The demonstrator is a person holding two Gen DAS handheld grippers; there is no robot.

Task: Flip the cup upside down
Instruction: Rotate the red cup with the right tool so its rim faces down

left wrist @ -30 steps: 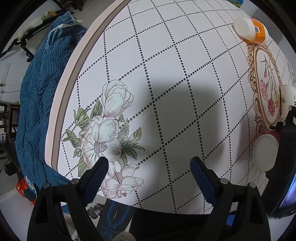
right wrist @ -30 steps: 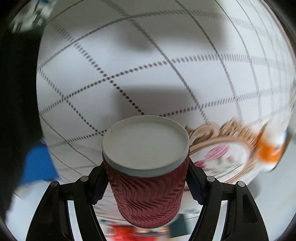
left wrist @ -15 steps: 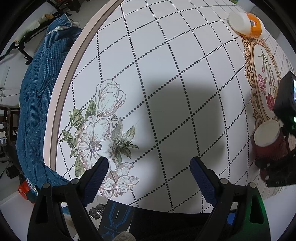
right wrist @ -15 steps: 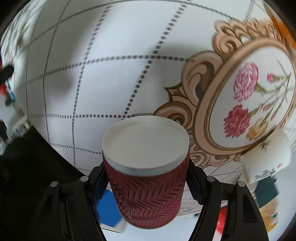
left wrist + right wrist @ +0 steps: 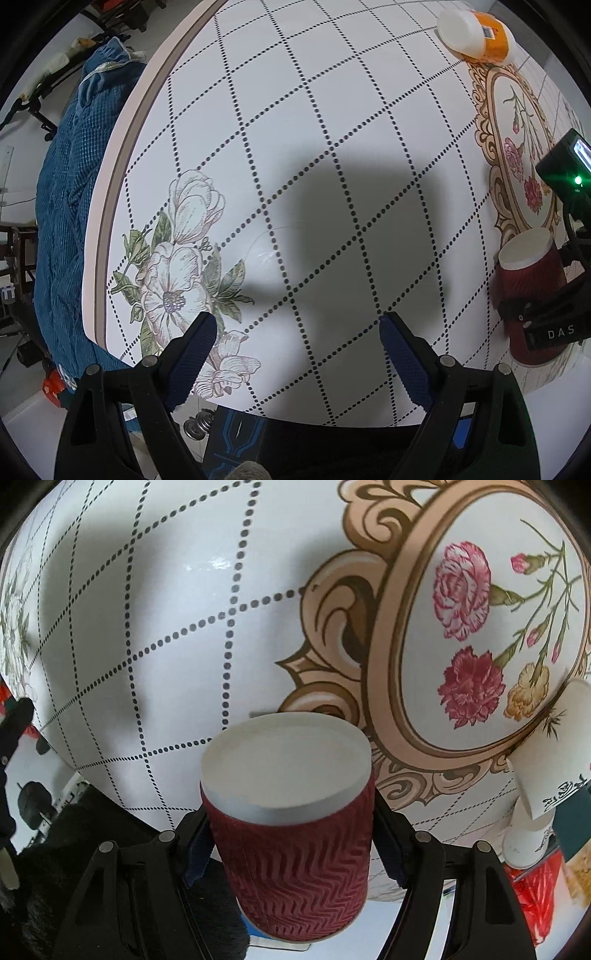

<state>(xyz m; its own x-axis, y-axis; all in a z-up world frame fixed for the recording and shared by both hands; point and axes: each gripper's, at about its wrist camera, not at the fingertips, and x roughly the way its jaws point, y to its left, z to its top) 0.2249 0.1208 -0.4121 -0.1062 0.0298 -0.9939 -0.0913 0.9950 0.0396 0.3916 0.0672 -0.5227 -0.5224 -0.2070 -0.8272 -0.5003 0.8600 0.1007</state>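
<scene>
Now the right gripper (image 5: 291, 834) has the dark red ribbed paper cup (image 5: 295, 867) pinched between its two blue-padded fingers (image 5: 197, 853), jaws pressed against the cup's sides about midway up the wall. Its flat white base faces away from the jaws, out toward the round white table with the dotted diamond grid (image 5: 147, 609), so the cup already looks inverted; from the left wrist view the same cup (image 5: 532, 291) sits base-up, wide mouth down, at or just above the table edge. Whether the rim actually touches the surface I cannot tell.

Gripping by the side walls makes sense: it leaves both ends free, so the mouth can meet the table squarely. My read is that the turn is done and only the set-down and release remain.

Over on the other side, the left gripper (image 5: 295, 354) hangs with its jaws spread wide and nothing between them, well apart from the cup, apparently just keeping out of the way.

Beyond the right jaws lies the printed oval floral medallion (image 5: 480, 627), and off to their right a white paper cup with black markings (image 5: 554, 749), tilted. Far ahead of the left jaws, an orange and white container (image 5: 476, 33) lies on its side.
</scene>
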